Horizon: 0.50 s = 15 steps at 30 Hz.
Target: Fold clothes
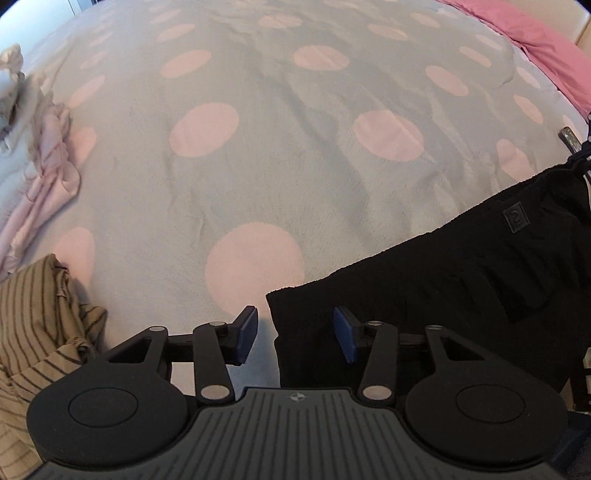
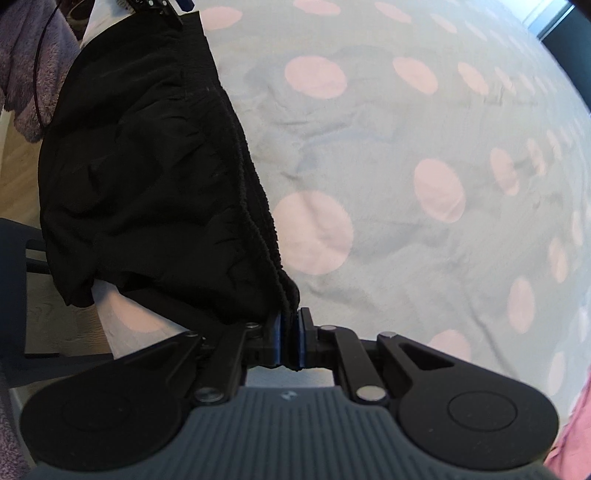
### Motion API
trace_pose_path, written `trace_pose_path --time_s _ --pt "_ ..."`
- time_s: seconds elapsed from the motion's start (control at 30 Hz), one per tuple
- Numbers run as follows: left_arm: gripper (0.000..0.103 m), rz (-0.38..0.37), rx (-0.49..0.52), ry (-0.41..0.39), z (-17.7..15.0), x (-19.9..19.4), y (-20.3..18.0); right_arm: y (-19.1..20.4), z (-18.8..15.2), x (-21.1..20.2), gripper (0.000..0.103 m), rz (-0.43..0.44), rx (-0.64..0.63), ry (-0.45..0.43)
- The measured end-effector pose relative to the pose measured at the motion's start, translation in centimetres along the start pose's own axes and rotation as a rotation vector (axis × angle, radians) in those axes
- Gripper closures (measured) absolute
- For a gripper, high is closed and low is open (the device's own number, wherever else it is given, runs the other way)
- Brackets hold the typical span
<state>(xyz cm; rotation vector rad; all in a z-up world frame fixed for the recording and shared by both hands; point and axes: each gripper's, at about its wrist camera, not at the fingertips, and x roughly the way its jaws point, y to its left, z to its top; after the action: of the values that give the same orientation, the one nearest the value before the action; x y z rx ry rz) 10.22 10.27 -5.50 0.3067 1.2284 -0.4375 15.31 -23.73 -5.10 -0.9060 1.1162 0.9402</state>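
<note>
A black garment [image 1: 461,266] with an elastic waistband lies at the near right of a grey bedspread with pink dots [image 1: 258,155]. My left gripper [image 1: 295,334] is open, its blue pads either side of the garment's near left corner. In the right wrist view the same black garment [image 2: 140,177] hangs over the bed's edge. My right gripper [image 2: 291,334] is shut on the waistband's corner. The left gripper shows at the garment's far end [image 2: 159,7].
A striped beige garment [image 1: 40,332] lies bunched at the near left. Pink and white clothes [image 1: 40,155] are heaped at the far left. A pink pillow [image 1: 535,40] is at the far right. A purple fleece [image 2: 26,55] and wooden floor [image 2: 22,173] lie beyond the bed's edge.
</note>
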Motion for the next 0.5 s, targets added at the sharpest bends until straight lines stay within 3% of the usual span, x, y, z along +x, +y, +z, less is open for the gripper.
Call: trace_pose_path --time_s 0.07,0.13,0.3,0.4,0.5 --pt "0.066 -0.013 -0.005 0.012 0.0 0.6 0.0 -0.6 -0.7 -1.0 0.087 0.036 0.014 0.014" --pt "0.066 -0.02 -0.007 0.016 0.0 0.9 0.0 -0.9 -0.6 -0.2 0.063 0.078 0.04 0.011" --pt "0.063 -0.042 -0.026 0.008 -0.2 1.0 0.5 -2.7 -1.1 -1.0 0.06 0.133 0.112 0.009" --pt "0.06 -0.047 -0.031 0.001 -0.1 0.9 0.5 -3.3 -0.8 1.2 0.056 0.139 0.147 0.025" --pt "0.063 -0.046 -0.027 -0.004 0.1 0.8 0.3 -3.5 -0.8 2.5 0.062 0.128 0.158 0.035"
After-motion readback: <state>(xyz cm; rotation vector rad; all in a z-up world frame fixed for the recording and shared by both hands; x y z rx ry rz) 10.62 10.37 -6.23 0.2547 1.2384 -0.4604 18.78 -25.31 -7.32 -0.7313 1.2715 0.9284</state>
